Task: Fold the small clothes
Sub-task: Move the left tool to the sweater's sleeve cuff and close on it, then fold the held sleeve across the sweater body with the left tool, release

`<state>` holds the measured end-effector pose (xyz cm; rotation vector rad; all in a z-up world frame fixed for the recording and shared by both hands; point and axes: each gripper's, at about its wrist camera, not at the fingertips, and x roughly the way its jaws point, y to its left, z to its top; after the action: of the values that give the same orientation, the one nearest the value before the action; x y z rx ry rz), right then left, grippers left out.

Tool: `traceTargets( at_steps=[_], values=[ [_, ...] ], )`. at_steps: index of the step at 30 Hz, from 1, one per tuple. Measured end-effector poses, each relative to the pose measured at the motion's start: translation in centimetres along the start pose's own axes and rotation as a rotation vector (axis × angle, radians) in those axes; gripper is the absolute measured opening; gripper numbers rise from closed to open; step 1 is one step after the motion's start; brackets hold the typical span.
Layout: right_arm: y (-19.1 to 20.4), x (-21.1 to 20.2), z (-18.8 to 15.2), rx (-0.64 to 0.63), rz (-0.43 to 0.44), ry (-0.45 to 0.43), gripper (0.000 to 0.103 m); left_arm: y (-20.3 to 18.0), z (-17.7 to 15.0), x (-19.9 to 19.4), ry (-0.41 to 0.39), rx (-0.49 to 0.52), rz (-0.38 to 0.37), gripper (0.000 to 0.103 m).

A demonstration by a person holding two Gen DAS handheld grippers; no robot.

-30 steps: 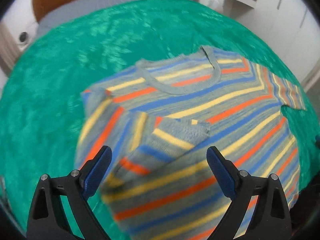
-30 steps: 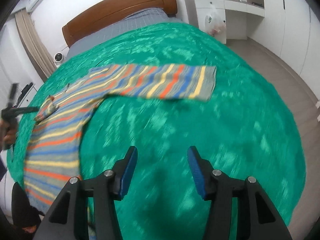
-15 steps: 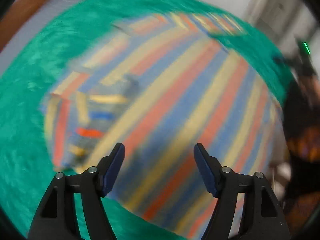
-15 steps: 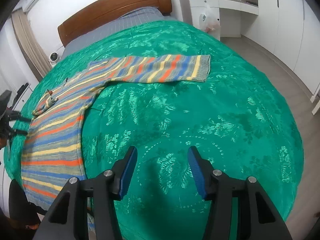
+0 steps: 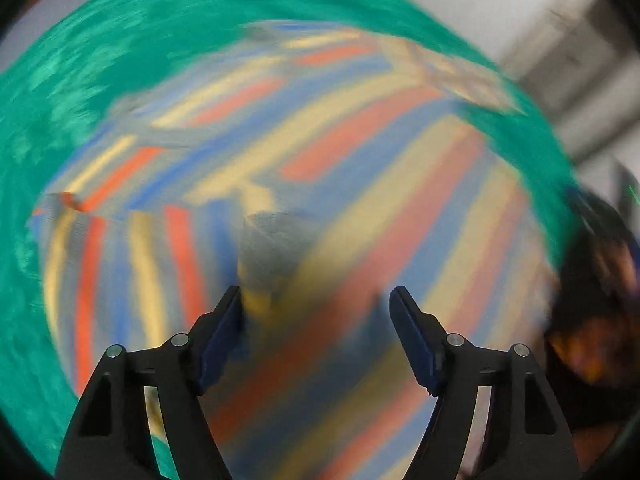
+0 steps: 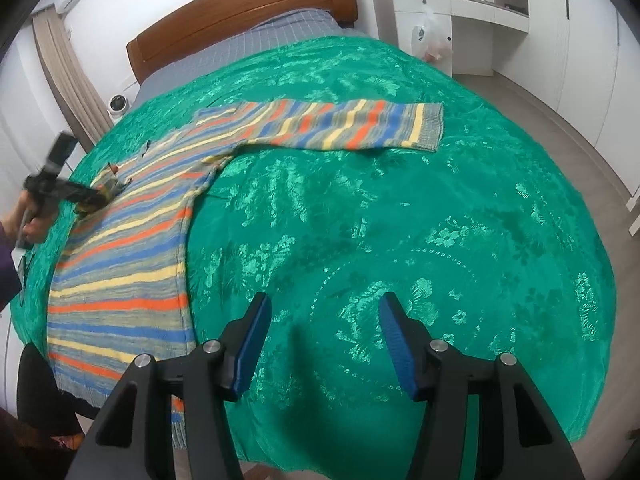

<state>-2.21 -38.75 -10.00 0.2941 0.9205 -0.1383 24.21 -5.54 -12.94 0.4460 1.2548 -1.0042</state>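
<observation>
Striped sweater (image 6: 132, 240) lies flat on the green bedspread (image 6: 400, 220), its body toward the left edge of the bed and one sleeve (image 6: 352, 126) stretched straight out to the right, cuff well apart from the body. Over the sweater's body the left gripper (image 5: 316, 308) hangs with its jaws spread wide and nothing between them; that view is heavily blurred, but a folded-in sleeve with a grey cuff (image 5: 272, 232) shows just ahead of the fingers. Above bare bedspread the right gripper (image 6: 325, 320) is also wide open and empty, beside the sweater's hem.
</observation>
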Motion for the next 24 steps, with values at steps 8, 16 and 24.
traceTargets(
  at_steps=[8,16,24],
  values=[
    [-0.3,1.1,0.0,0.030,0.007,0.034,0.057,-5.4,-2.9,-1.2,0.032,0.143,0.164,0.077],
    [-0.1,1.0,-0.3,0.034,0.007,0.031,0.057,-4.4,0.9,4.4,0.117,0.228,0.454,0.083],
    [-1.1,0.8,-0.5,0.085,0.016,0.021,0.058,1.7,-0.6,1.8,0.090,-0.098,0.267,0.007]
  ],
)
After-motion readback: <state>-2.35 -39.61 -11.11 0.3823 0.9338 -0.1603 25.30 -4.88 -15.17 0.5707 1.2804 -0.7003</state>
